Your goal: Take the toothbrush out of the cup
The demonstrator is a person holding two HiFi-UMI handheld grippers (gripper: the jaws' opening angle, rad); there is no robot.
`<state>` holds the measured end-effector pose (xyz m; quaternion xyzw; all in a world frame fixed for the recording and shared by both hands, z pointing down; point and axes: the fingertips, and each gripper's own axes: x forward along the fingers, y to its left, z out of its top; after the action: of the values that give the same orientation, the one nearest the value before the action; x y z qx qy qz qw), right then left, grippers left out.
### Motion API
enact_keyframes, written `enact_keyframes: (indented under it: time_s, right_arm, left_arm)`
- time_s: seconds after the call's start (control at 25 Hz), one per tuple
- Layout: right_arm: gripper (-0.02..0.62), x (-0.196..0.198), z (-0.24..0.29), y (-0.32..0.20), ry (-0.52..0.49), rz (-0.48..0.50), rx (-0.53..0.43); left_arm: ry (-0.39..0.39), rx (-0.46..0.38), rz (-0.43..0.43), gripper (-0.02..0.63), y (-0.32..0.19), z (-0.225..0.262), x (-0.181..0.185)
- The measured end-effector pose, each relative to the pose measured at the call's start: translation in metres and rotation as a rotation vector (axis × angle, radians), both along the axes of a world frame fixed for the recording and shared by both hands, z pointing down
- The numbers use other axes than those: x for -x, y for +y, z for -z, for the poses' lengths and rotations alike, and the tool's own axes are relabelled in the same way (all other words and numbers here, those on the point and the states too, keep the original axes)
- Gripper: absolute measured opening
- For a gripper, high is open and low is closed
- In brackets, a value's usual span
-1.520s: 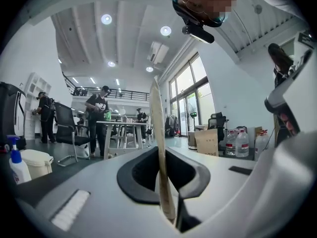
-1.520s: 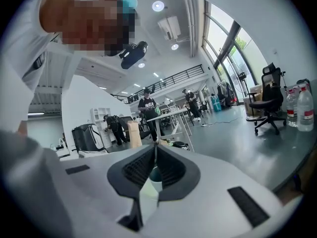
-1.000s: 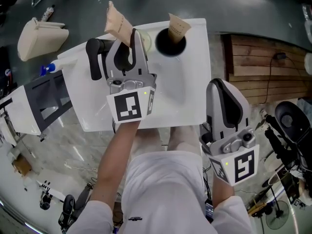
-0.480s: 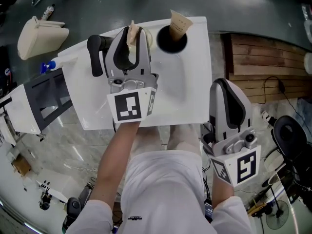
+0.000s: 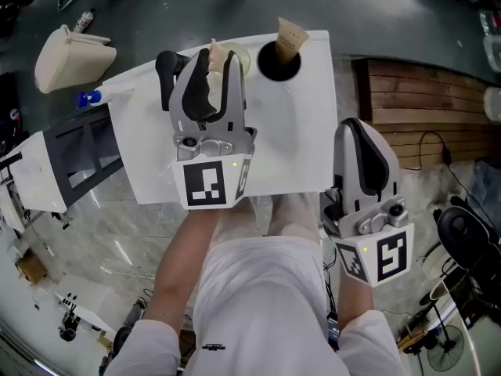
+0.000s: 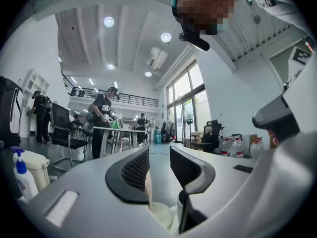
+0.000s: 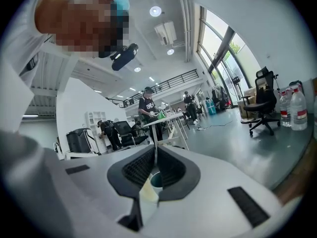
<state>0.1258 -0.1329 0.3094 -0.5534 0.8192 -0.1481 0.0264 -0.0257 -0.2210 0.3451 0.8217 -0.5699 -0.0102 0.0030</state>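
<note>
Left gripper (image 5: 211,60) fingers just opened; paper-wrapped toothbrush (image 5: 215,53) between; cup (image 5: 272,68) beside.

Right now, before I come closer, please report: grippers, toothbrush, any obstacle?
Left gripper just opening, wrapped toothbrush loose between jaws, at pale cup. Right gripper shut, empty. Second toothbrush in black cup. Nothing in the way.

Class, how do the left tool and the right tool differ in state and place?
The left tool has just been opening, jaws apart with a wrapped toothbrush between them; the right tool has its jaws together. The left tool is over the white table; the right tool hangs off its near edge. Both carry a square-marker cube.
</note>
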Motion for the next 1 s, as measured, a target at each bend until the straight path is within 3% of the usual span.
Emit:
enact_keyframes:
  time_s: [0.4, 0.52, 0.76, 1.0]
  right_arm:
    - [0.015, 0.004, 0.030, 0.017, 0.036, -0.019, -0.006]
    - [0.015, 0.002, 0.045, 0.026, 0.051, -0.027, -0.014]
    - [0.015, 0.007, 0.075, 0.039, 0.106, -0.040, -0.036]
    - [0.015, 0.015, 0.104, 0.052, 0.157, -0.046, -0.055]
  left_arm:
    - [0.034, -0.016, -0.011, 0.107, 0.039, 0.069, 0.028]
    - [0.039, 0.002, -0.009, 0.074, 0.058, 0.089, 0.040]
    - [0.068, 0.055, -0.001, 0.023, 0.096, 0.117, 0.073]
    - [0.112, 0.168, 0.003, 0.009, 0.128, 0.134, 0.106]
